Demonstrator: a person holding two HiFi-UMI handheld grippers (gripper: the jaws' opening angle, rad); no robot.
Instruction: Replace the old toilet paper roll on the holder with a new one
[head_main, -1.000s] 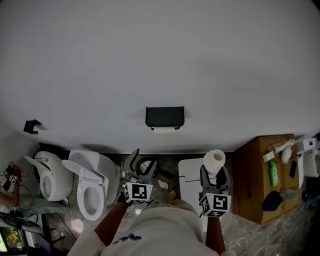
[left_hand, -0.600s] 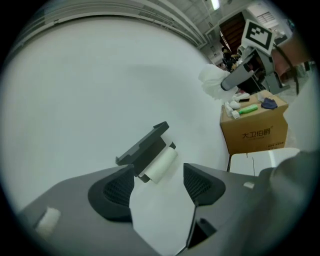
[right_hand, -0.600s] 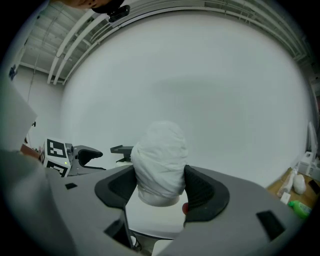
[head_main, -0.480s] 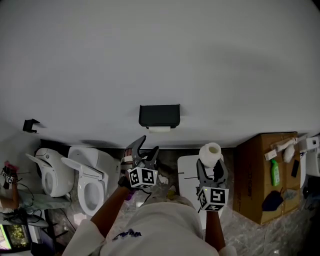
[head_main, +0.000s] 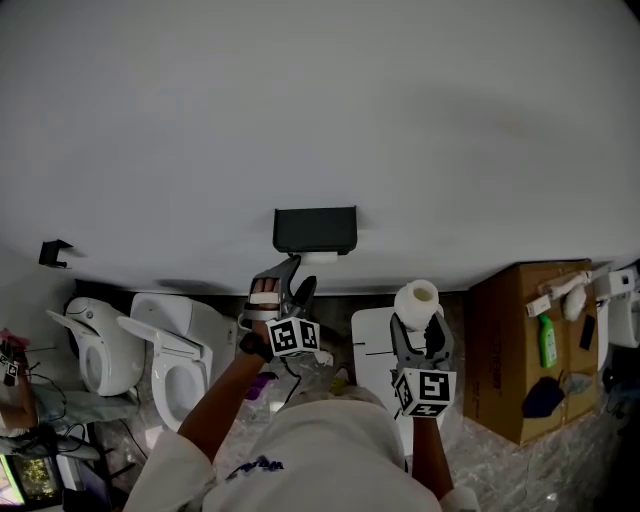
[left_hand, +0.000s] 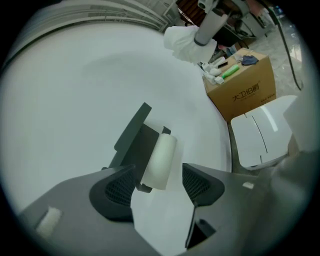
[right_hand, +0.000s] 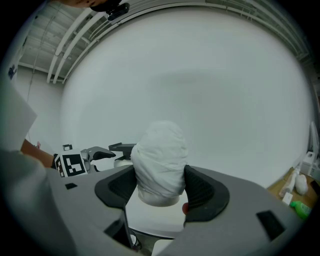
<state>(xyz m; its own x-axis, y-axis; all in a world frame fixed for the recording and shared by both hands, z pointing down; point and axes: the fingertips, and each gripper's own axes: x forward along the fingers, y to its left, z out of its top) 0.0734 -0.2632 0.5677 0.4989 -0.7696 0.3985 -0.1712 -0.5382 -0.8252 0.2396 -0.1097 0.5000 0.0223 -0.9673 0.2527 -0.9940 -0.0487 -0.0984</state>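
Head view: the black wall holder (head_main: 315, 230) is fixed to the white wall, and the old toilet paper roll (head_main: 318, 258) shows as a thin pale strip under its lower edge. The left gripper (head_main: 300, 275) reaches up just below the holder and a little left of it, jaws spread; whether it touches the holder cannot be told here. The right gripper (head_main: 425, 332) is below and to the right of the holder, well apart from it, and pinches the new toilet paper roll (head_main: 417, 303) upright. A white toilet (head_main: 180, 365) stands below-left of the holder, and a cardboard box (head_main: 510, 350) stands far to its lower right.

Left gripper view: the jaws have just been closing a little but stand wide apart. The holder (left_hand: 135, 142) and the old roll (left_hand: 161, 160) lie ahead in the line between them, and neither pad presses on the roll. The left gripper (left_hand: 159, 194) grips nothing. The cardboard box (left_hand: 245, 92) sits right of the holder.

Right gripper view: the right gripper (right_hand: 160, 186) has both pads pressed against the sides of the new roll (right_hand: 160, 160), which stands on end. The holder (right_hand: 122, 146) shows to the left behind it, with the left gripper (right_hand: 97, 154) just beside it.
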